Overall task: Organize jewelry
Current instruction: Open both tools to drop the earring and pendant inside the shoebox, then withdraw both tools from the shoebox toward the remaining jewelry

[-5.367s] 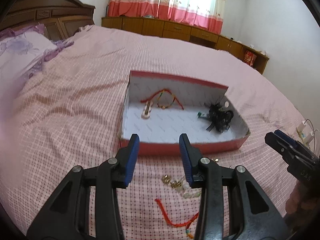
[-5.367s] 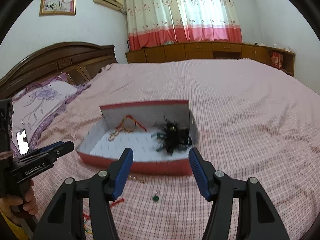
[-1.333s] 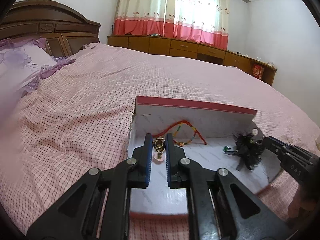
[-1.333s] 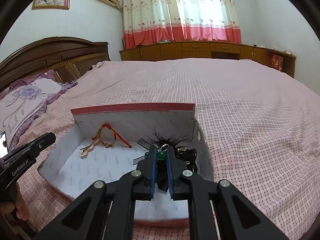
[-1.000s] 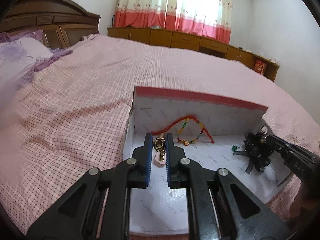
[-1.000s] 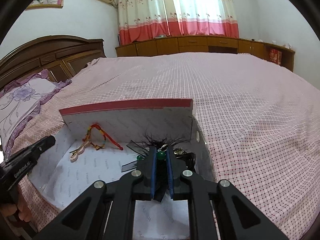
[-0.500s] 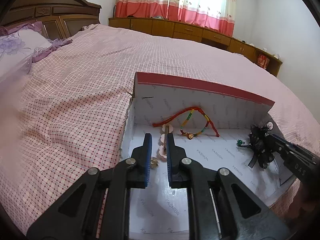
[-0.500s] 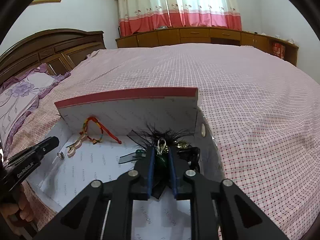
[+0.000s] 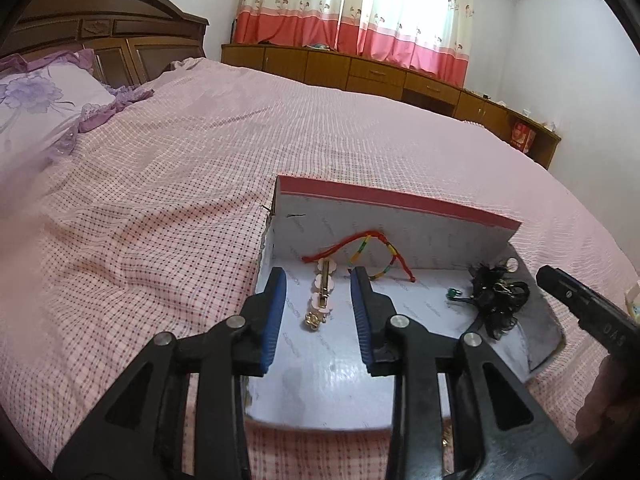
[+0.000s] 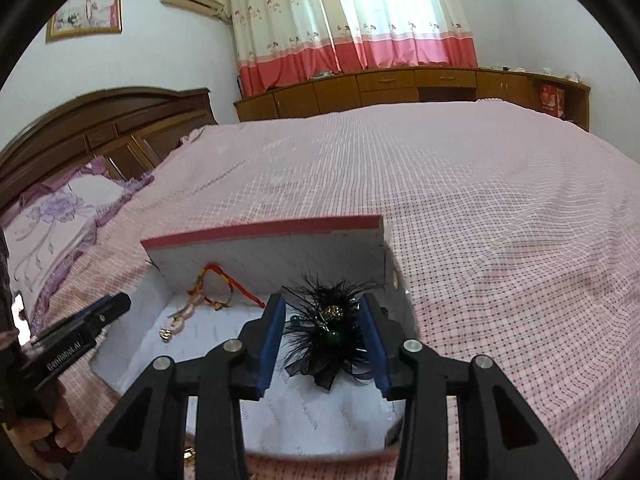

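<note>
Left gripper point(image 9: 318, 308) jaws opening, pads clear of the gold earring point(image 9: 313, 321) lying on the box point(image 9: 400, 216) floor between them. Right gripper point(image 10: 325, 332) also opening, nothing clamped; black feather ornament point(image 10: 326, 334) sits between its fingers, red cord bracelet point(image 10: 218, 280) further left.

Left gripper point(image 9: 318, 304): black angular arms, blue ribbed pads, silver round screws. Right gripper point(image 10: 324, 330): identical build. White "GenRobot.AI" lettering marks the left gripper's side.

Left claw point(image 9: 319, 312) opening over box point(image 9: 400, 216) — gold earring, probably point(image 9: 313, 320), lies free.
</note>
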The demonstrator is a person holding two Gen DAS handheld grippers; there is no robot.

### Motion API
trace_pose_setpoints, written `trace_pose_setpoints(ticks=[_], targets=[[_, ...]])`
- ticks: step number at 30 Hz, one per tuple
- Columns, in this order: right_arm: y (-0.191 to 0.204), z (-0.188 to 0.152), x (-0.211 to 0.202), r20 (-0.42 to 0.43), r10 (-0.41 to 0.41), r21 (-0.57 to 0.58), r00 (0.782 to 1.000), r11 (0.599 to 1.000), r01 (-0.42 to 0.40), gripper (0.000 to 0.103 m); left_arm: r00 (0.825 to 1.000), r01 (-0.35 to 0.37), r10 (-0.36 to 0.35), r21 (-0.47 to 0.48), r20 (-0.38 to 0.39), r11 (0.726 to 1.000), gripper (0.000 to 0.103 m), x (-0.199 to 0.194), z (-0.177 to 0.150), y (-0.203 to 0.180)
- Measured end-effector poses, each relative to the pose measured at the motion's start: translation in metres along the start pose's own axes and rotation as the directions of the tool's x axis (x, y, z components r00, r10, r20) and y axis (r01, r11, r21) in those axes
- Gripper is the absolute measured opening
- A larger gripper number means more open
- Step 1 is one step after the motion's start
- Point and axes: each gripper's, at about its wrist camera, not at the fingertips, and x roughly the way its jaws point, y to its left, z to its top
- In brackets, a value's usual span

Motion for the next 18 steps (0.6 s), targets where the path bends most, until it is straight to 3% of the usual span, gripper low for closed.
trace_pose_setpoints(ticks=[9,18], targets=[[-0.004,-0.001,-0.045,0.031,0.028,0.02,0.999,0.999,-0.029,0.042,1.0,0.023,-0.023,-0.013,0.021,1.0,0.026,-0.04,-0.003,-0.002],[0.01,-0.025,-0.073,0.012,0.064,0.047,0.998,0.997,-0.065,0.042,0.999,0.031,-0.031,-0.035,0.009,0.999,0.029,-0.07,-0.02,0.003]])
